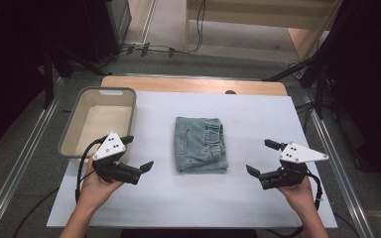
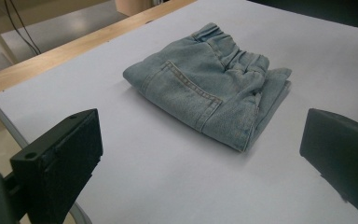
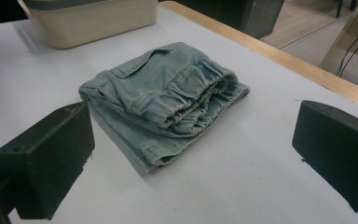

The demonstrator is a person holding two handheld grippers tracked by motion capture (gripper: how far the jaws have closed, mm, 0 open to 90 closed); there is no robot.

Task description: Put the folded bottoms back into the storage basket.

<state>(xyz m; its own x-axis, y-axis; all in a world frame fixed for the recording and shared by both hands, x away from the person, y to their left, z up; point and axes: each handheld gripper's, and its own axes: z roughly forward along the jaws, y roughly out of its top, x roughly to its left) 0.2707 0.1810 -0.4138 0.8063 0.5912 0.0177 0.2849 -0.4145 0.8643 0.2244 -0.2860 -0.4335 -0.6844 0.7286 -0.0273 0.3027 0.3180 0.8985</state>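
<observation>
The folded jeans (image 1: 200, 144) are a faded light blue denim with paler stitching along the pocket and a gathered waistband of the same blue. The bench (image 1: 258, 193) has a plain white top with a light wooden edge at its far side. The tub (image 1: 98, 91) is cream inside and out with a grey rim. Each claw, left claw (image 1: 140, 152) and right claw (image 1: 260, 157), is black and carries a pale grey plate dotted with small dark spots.
</observation>
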